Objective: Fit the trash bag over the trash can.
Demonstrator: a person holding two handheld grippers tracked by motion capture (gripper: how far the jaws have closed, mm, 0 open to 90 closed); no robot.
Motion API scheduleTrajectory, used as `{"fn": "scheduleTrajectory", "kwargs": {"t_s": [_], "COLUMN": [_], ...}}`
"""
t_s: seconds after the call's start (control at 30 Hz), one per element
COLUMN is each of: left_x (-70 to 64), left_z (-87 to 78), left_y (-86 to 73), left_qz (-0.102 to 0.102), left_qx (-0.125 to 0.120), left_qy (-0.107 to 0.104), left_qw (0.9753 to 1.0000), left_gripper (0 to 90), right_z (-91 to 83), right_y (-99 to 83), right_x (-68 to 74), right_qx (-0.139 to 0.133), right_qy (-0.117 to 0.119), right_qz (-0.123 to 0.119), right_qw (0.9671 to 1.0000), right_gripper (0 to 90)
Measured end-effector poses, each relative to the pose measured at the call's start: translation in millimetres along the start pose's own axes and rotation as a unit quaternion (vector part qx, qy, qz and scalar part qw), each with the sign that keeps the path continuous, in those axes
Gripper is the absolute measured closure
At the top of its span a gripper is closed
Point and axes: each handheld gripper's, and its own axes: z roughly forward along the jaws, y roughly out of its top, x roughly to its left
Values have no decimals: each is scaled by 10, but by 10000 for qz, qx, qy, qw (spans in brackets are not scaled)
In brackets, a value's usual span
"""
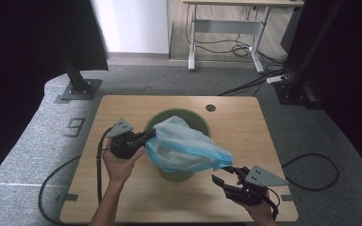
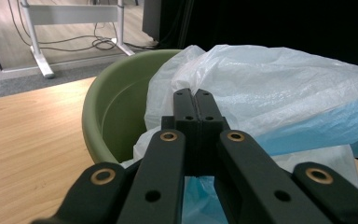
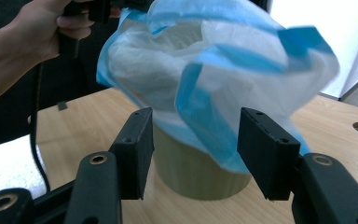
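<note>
Nearest, the right gripper (image 1: 226, 176) sits low over the front right of the wooden surface (image 1: 245, 136), its 2 jaws spread apart and released, the bag's lower corner hanging just between them. Beyond it, the blue-and-white plastic bag (image 1: 188, 146) drapes over the green bin (image 1: 195, 120) at the surface's middle, and the left gripper (image 1: 149, 135) is clenched on the bag's left edge.

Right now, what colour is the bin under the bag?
Olive green bin, clearest in the left gripper view.
</note>
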Motion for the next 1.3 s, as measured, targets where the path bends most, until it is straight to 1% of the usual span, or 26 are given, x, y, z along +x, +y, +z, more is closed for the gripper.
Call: {"fn": "scheduleTrajectory", "kwargs": {"t_s": [0.07, 0.1, 0.13, 0.17, 0.23, 0.27, 0.33, 0.37, 0.43, 0.53, 0.6, 0.67, 0.77, 0.9, 1.0, 1.07, 1.13, 1.3], "left_x": [0, 1, 5, 9, 18, 27, 40, 48, 67, 117, 150, 189, 236, 281, 304, 326, 366, 460], "left_z": [0, 0, -4, -8, -17, -26, -41, -49, -59, -57, -48, -41, -41, -36, -29, -25, -7, 30], "left_y": [2, 3, 5, 8, 13, 17, 24, 28, 31, 36, 42, 52, 73, 103, 134, 148, 157, 155], "left_qz": [-12, -16, -18, -13, -13, -6, -12, -16, -41, -89, -168, -217, -239, -333, -321, -349, -427, -587], "left_qx": [-9, -15, -23, -25, -35, -36, -62, -80, -118, -139, -145, -146, -148, -201, -205, -223, -230, -193], "left_qy": [-4, -5, -1, -1, 6, 10, 10, 13, -7, -46, -76, -122, -135, -111, -81, -86, -94, -101], "left_qw": [10000, 10000, 10000, 10000, 10000, 10000, 10000, 10000, 9999, 9999, 9997, 9996, 9995, 9992, 9992, 9991, 9988, 9980], "left_gripper": [899, 899, 899, 899, 899, 899, 898, 898, 898, 898, 898, 898, 898, 898, 897, 897, 897, 897], "right_z": [49, 82, 100, 125, 141, 144, 143, 139, 120, 118, 151, 216, 356, 485, 586, 639, 705, 832], "right_y": [29, 45, 54, 68, 89, 103, 144, 158, 210, 300, 352, 399, 463, 534, 587, 611, 628, 644], "right_x": [0, -11, -16, -21, -31, -44, -87, -106, -185, -309, -404, -528, -713, -838, -894, -929, -984, -1104], "right_qx": [4, -23, -33, -67, -159, -213, -257, -276, -296, -265, -179, -87, 43, 42, 93, 145, 170, 213], "right_qy": [-54, -52, -78, -147, -268, -296, -337, -363, -433, -615, -668, -720, -901, -987, -1062, -1111, -1193, -1253], "right_qz": [102, 237, 313, 380, 424, 416, 296, 251, 212, 193, 269, 438, 491, 502, 379, 363, 309, 305], "right_qw": [9999, 9997, 9995, 9991, 9986, 9985, 9987, 9986, 9984, 9976, 9972, 9964, 9947, 9938, 9936, 9930, 9922, 9914], "right_gripper": [452, 460, 472, 515, 621, 688, 807, 845, 880, 885, 885, 886, 886, 886, 887, 887, 887, 886]}}
